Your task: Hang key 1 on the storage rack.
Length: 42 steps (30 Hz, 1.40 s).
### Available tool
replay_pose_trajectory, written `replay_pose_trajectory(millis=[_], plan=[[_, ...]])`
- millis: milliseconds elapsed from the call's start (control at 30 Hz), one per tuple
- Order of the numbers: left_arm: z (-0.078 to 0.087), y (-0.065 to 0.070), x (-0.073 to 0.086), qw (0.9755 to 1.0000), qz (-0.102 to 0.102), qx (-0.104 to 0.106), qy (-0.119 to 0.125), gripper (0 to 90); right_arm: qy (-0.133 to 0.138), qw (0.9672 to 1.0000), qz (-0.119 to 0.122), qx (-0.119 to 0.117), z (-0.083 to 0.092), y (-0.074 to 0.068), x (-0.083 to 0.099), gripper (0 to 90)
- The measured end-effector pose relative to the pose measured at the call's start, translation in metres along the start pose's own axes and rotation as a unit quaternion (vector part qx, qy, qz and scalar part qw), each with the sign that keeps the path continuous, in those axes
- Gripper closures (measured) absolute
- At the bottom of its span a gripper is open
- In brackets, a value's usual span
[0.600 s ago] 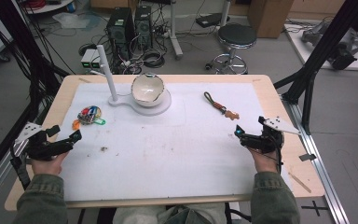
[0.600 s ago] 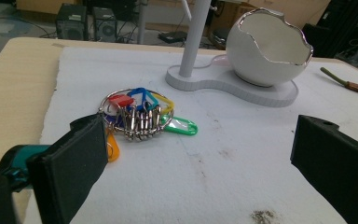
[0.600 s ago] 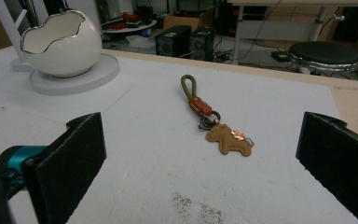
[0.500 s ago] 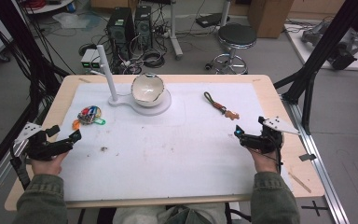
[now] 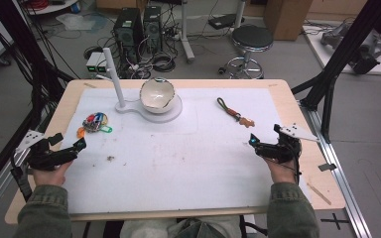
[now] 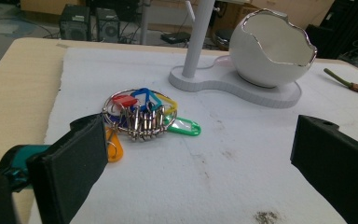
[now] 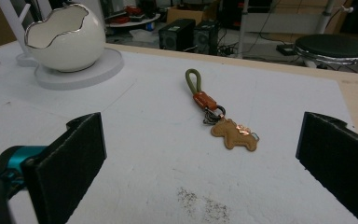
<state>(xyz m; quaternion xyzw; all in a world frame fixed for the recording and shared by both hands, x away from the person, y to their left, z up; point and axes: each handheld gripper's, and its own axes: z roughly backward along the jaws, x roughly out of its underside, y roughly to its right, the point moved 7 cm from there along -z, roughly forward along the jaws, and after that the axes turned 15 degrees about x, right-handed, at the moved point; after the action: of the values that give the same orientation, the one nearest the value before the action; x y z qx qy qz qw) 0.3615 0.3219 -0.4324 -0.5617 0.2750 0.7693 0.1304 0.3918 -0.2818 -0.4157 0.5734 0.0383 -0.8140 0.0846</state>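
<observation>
A bunch of keys with coloured tags (image 5: pixel 95 122) (image 6: pixel 142 114) lies on the white mat at the left, just beyond my left gripper (image 5: pixel 68 143) (image 6: pixel 200 163), which is open and empty. A keychain with an olive loop and a tan animal charm (image 5: pixel 235 113) (image 7: pixel 219 115) lies at the right, a short way ahead of my right gripper (image 5: pixel 263 137) (image 7: pixel 200 158), also open and empty. A white egg-shaped bowl (image 5: pixel 157 94) (image 6: pixel 272 49) (image 7: pixel 65 37) sits on a white stand base with an upright post (image 5: pixel 114 77).
The white mat (image 5: pixel 188 148) covers most of the wooden table (image 5: pixel 307 129). Small dark specks (image 5: pixel 110 158) (image 7: pixel 200 200) lie on the mat. Beyond the table's far edge are a stool (image 5: pixel 249 42), computer towers (image 5: pixel 139 25) and cables on the floor.
</observation>
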Motion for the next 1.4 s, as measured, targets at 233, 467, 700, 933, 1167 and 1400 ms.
replay_pose_trajectory(millis=[233,467,700,933,1167,1400], plan=[[-0.001,0.000,0.001,1.0000,0.000,-0.001,-0.004,4.4,-0.020,0.9998,0.007,-0.005,-0.004,-0.001,-0.002,0.4],[-0.001,0.000,0.001,1.0000,-0.001,-0.003,-0.004,4.4,-0.050,0.9985,0.012,-0.018,-0.014,-0.002,-0.008,0.4],[0.000,-0.001,0.001,1.0000,-0.001,-0.008,-0.005,4.4,-0.074,0.9962,0.032,-0.031,-0.022,-0.003,-0.017,0.4],[-0.001,-0.001,0.001,0.9999,0.001,-0.009,-0.005,4.4,-0.091,0.9941,0.044,-0.038,-0.039,-0.008,-0.022,0.4],[0.000,-0.002,0.001,0.9999,0.001,-0.009,-0.005,4.4,-0.109,0.9923,0.046,-0.037,-0.052,-0.008,-0.025,0.4],[-0.001,-0.002,0.002,0.9999,0.001,-0.009,-0.009,4.4,-0.128,0.9894,0.051,-0.044,-0.068,-0.011,-0.033,0.5]])
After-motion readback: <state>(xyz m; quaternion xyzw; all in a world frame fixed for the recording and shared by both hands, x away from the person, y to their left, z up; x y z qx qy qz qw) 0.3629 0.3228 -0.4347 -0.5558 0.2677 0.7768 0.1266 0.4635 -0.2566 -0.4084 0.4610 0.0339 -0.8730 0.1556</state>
